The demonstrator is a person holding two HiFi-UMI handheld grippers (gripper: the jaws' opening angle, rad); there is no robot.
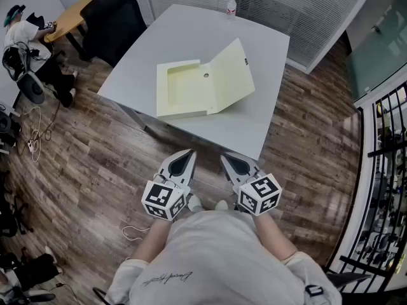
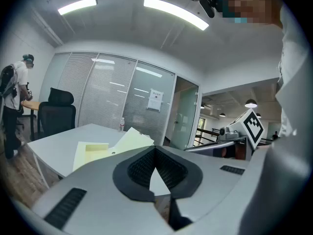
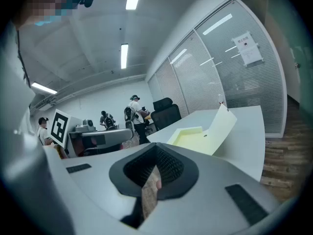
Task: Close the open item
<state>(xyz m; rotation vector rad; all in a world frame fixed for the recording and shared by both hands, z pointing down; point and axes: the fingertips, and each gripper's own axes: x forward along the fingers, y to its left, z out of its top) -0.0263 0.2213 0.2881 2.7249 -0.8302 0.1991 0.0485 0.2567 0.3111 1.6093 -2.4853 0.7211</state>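
Found pale yellow box file lying open on white table, lid propped up at right. Noted left gripper and right gripper near the body, short of the table's near edge, jaws pressed together on nothing. Judged closing not yet begun. Needed next: reaching far, then pushing lid leftward, probably from its right face.

The box was laid on the desk, with a bottle set behind it and chairs left.
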